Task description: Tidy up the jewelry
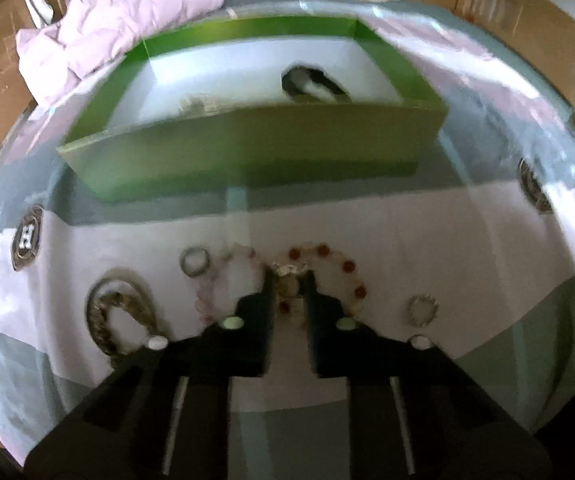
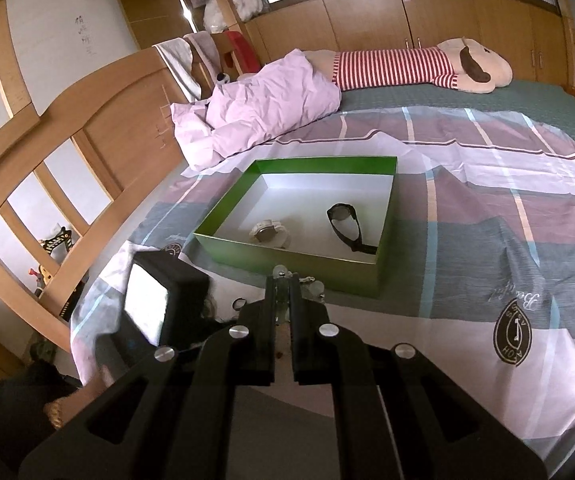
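My left gripper (image 1: pixel 288 276) points steeply down at the patterned bedsheet (image 1: pixel 387 236). Its jaws stand narrow, pinched on the pale metallic cluster of the red-beaded bracelet (image 1: pixel 339 262), which lies in an arc on the sheet. Just left of it lies a pink beaded bracelet (image 1: pixel 207 296); further left a small ring-shaped piece (image 1: pixel 194 262) and a dark braided bracelet (image 1: pixel 115 316). To the right, apart from the beads, sits a small toothed ring (image 1: pixel 422 310).

My right gripper (image 2: pixel 283 276) is fully closed on a chain with clear beads (image 2: pixel 313 286), held just in front of the near wall of the green box (image 2: pixel 287 258). The box stands open on the sheet. On its white floor lie a white watch (image 2: pixel 269 234) and a black watch (image 2: pixel 347 226), apart from each other.
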A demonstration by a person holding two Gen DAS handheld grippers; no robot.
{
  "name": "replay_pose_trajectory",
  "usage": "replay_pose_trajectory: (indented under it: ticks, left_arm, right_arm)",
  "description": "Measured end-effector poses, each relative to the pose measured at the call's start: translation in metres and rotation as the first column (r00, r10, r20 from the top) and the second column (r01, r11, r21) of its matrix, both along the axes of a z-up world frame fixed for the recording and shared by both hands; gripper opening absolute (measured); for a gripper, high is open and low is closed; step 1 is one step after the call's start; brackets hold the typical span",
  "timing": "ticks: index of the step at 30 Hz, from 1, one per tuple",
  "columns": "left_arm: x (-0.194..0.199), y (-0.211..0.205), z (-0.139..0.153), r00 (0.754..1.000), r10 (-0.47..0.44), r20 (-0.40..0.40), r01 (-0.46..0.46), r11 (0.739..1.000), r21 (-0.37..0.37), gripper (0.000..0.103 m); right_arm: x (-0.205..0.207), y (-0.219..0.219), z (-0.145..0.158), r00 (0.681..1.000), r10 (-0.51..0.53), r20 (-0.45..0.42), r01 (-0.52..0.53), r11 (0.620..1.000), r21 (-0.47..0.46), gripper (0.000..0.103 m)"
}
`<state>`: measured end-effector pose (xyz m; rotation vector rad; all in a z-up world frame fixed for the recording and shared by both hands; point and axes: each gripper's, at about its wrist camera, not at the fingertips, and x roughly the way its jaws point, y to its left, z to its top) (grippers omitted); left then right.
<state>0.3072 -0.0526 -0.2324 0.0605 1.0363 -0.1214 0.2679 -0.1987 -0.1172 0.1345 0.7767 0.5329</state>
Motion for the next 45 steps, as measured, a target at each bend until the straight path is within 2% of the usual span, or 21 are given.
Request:
replay_pose_trajectory:
  ticks: [5, 9, 15, 25, 45]
  left_arm:
    - [-0.019, 0.018, 0.056, 0.992, 0.011, 0.127, 0.001, 0.995, -0.097, 0.013]
    - [-0.048, 0.037, 0.107, 0.963, 0.018, 0.268, 0.016, 0.992, -0.124, 0.013]
    - [-0.081, 0.066, 0.148, 0.920, 0.061, 0.388, -0.002, 0.989, -0.149, 0.013]
    - [-0.094, 0.084, 0.157, 0.911, 0.062, 0.409, 0.000, 0.989, -0.148, 0.013]
    - [-0.090, 0.085, 0.149, 0.924, 0.062, 0.379, -0.010, 0.990, -0.137, 0.013]
  right_arm:
    - [-0.002, -0.002, 0.003, 1.000, -0.007, 0.013, 0.007, 1.000, 0.003, 0.006]
    - [-0.003, 0.001, 0.004, 1.000, -0.008, 0.021, 0.008, 1.000, 0.002, 0.006]
    - [-0.015, 0.011, 0.006, 0.998, -0.018, 0.056, 0.019, 1.000, -0.009, 0.006]
    - [-0.037, 0.028, 0.023, 0.987, -0.047, 0.153, 0.053, 0.998, -0.036, 0.006]
    - [-0.028, 0.027, 0.016, 0.991, -0.052, 0.126, 0.059, 0.997, -0.046, 0.006]
